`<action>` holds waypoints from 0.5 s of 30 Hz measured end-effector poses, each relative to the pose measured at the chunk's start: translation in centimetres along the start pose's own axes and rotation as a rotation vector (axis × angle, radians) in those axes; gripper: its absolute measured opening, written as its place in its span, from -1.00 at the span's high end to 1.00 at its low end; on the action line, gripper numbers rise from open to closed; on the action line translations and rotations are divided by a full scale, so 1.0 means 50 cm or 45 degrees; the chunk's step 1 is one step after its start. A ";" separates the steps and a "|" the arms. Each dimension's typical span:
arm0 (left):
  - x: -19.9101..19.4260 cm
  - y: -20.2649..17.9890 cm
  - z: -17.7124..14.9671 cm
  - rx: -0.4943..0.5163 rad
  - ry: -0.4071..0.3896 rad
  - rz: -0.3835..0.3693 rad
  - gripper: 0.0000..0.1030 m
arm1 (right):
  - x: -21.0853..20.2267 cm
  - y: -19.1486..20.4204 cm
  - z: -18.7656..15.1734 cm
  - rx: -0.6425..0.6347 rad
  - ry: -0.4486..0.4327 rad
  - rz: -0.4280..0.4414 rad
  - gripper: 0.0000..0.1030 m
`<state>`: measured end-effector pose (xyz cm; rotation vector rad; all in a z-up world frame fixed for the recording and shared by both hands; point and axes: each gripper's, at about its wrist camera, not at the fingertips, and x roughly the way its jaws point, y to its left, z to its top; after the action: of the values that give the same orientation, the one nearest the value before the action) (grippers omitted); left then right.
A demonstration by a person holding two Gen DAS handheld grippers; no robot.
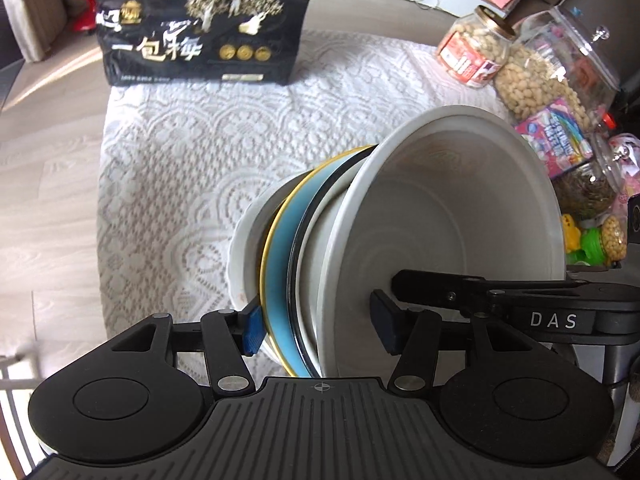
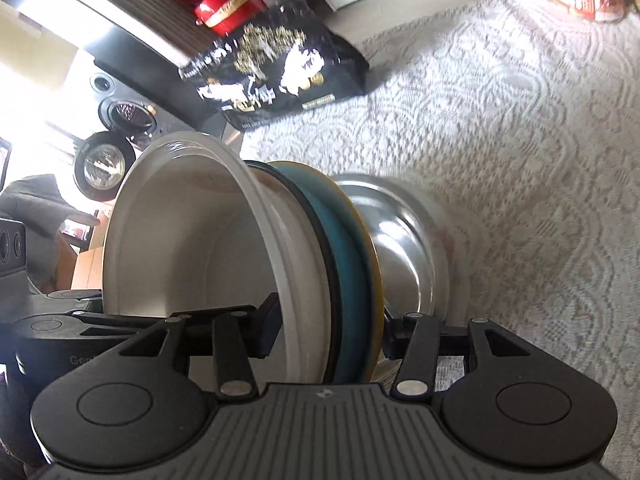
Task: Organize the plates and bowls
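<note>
So I've got one nested stack [image 1: 320, 256] in the air over the table: a big white bowl [image 1: 440, 208], a black-rimmed white dish [image 1: 308, 280], a blue plate with a gold rim [image 1: 280, 272], a steel bowl [image 2: 400, 240] and one more white piece I can't make out. It's tipped on edge, axis lying sideways. My left gripper [image 1: 320, 324] and right gripper [image 2: 324, 336] both clamp across it. Below is a white lace tablecloth [image 1: 180, 152] with one black snack bag [image 1: 200, 28] and a cluster of jars [image 1: 532, 76]; pale wood floor [image 1: 40, 200] beyond.
</note>
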<state>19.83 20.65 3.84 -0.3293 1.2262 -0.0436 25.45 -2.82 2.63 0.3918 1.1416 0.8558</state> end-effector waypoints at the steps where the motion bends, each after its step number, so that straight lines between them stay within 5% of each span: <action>1: 0.015 0.014 -0.002 -0.005 0.025 -0.005 -0.10 | 0.020 -0.002 -0.003 0.012 0.033 -0.007 0.04; 6: 0.026 0.022 -0.008 0.073 -0.018 0.027 -0.04 | 0.037 0.011 -0.002 -0.034 0.006 -0.141 -0.02; 11: 0.030 0.014 -0.018 0.155 -0.104 0.086 0.27 | 0.032 0.016 0.001 -0.072 0.025 -0.201 -0.01; 15: 0.031 0.045 -0.025 0.098 -0.146 -0.007 0.27 | 0.024 0.031 0.007 -0.114 0.047 -0.260 0.02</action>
<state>18.90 22.18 1.45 -0.2648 1.1074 -0.0756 25.33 -0.87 3.06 0.1828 1.1511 0.7338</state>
